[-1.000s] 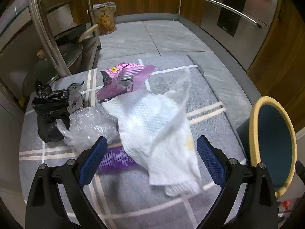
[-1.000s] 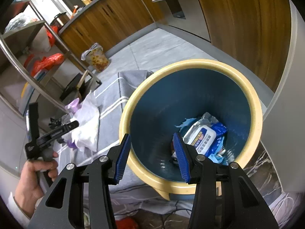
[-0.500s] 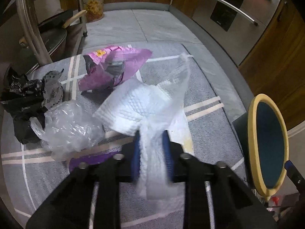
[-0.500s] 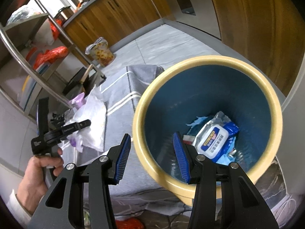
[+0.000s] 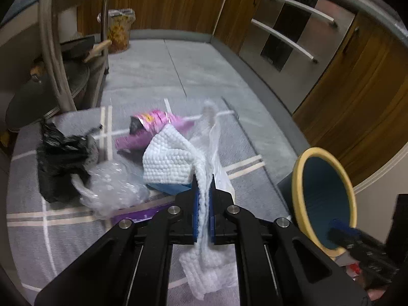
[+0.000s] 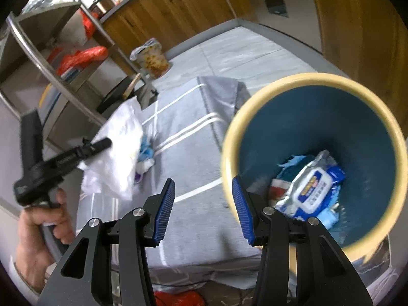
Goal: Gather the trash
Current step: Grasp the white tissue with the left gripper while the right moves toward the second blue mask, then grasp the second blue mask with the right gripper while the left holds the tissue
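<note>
The left gripper (image 5: 202, 213) has just been closing, and its 2 blue pads now pinch a fold of the white quilted paper towel (image 5: 176, 163), with a tail of it hanging below the jaws. The pinch sits on a gathered ridge of the sheet, likely so the whole limp piece comes up in 1 lift. The towel is just left of the yellow-rimmed blue bin (image 5: 323, 199), partly raised off the grey striped mat (image 5: 63, 232). Farther left of the bin lie 1 clear plastic bag (image 5: 114, 186), 1 black bag (image 5: 61, 158) and 1 pink wrapper (image 5: 150, 127); a purple strip (image 5: 142, 213) shows under the clear bag. The right gripper (image 6: 204, 211) is spread and holds nothing, 1 pad hanging over the bin's rim (image 6: 270, 94), the other over the mat. Inside the bin is 1 wet-wipes pack (image 6: 311, 188) among blue scraps, so dropped trash lands there. A hand (image 6: 43, 234) grips the left tool's handle
</note>
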`<state>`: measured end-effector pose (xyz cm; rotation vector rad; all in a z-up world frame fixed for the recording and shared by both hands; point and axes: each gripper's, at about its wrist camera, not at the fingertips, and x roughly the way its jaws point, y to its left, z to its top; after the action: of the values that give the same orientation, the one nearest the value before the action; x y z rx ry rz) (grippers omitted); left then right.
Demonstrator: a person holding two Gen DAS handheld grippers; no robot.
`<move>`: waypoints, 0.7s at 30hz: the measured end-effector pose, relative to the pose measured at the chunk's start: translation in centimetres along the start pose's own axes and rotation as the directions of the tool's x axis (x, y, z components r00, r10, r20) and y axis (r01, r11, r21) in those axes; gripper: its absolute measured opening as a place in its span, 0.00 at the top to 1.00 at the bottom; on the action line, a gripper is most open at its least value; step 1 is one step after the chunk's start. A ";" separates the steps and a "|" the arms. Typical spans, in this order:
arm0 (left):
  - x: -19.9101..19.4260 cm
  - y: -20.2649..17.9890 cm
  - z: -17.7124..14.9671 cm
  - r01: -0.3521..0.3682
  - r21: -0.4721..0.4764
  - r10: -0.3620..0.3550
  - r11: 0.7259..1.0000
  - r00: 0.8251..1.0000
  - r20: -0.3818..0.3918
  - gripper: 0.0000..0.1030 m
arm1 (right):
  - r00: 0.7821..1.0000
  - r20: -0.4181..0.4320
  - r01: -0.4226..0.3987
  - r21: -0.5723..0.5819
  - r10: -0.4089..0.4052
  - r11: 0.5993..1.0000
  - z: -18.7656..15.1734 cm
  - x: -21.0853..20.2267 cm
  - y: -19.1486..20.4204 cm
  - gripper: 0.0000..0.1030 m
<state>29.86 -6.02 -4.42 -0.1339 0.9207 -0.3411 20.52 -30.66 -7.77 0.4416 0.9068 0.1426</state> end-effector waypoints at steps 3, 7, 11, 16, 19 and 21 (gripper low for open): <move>-1.9 0.3 0.1 0.019 -0.009 -0.018 1.000 1.000 0.026 0.95 | 1.000 -0.020 -0.016 -0.022 0.015 1.000 -0.2 1.1 1.5 0.53; -4.5 1.0 0.1 0.037 -0.028 -0.036 0.999 0.998 0.047 0.95 | 0.998 -0.049 -0.039 -0.047 0.036 0.998 -0.4 2.5 3.5 0.53; -6.2 2.5 0.0 0.054 -0.049 -0.051 0.997 0.997 0.050 0.95 | 0.996 -0.073 -0.062 -0.064 0.057 0.996 -0.5 4.0 5.3 0.53; -8.6 3.6 -0.7 0.046 -0.056 -0.043 0.997 0.998 0.050 0.95 | 0.993 -0.093 -0.081 -0.122 0.069 0.989 -0.1 5.9 7.9 0.53; -9.9 4.1 -1.2 0.037 -0.045 -0.035 0.998 0.999 0.041 0.95 | 0.992 -0.109 -0.084 -0.164 0.066 0.983 0.5 7.3 9.3 0.53; -10.8 4.6 -1.4 0.037 -0.052 -0.035 0.998 0.999 0.036 0.95 | 0.991 -0.116 -0.082 -0.178 0.062 0.981 0.9 8.1 9.7 0.53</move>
<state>23.78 2.07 1.66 -0.2048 0.8933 -0.3469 26.86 -19.74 -9.04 0.2977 0.9765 0.3162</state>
